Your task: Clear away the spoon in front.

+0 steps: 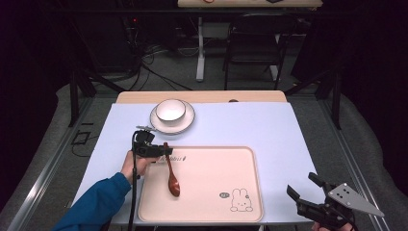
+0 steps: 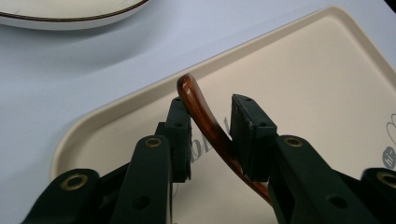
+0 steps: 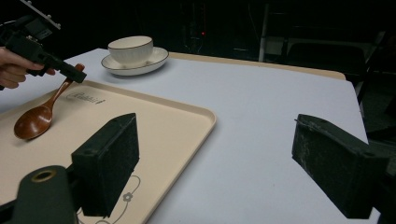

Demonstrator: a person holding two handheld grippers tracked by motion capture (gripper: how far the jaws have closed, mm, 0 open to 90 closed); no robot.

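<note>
A brown wooden spoon (image 1: pixel 173 185) lies on the left part of a beige tray (image 1: pixel 211 168), its bowl toward the near side and its handle pointing away. My left gripper (image 1: pixel 161 150) sits at the handle's far end. In the left gripper view the jaws straddle the curved handle (image 2: pixel 201 109) with a gap showing, so the left gripper (image 2: pixel 211 105) is open. The right gripper view shows the spoon (image 3: pixel 32 121) with its bowl resting on the tray (image 3: pixel 154 121). My right gripper (image 1: pixel 301 184) hovers off the tray's near right corner, wide open and holding nothing.
A white bowl (image 1: pixel 171 109) stands on a white saucer (image 1: pixel 186 123) at the far side of the light blue tabletop (image 1: pixel 250 125), just beyond the tray. A rabbit drawing (image 1: pixel 239 199) marks the tray's near right corner. A chair and table legs stand on the floor behind.
</note>
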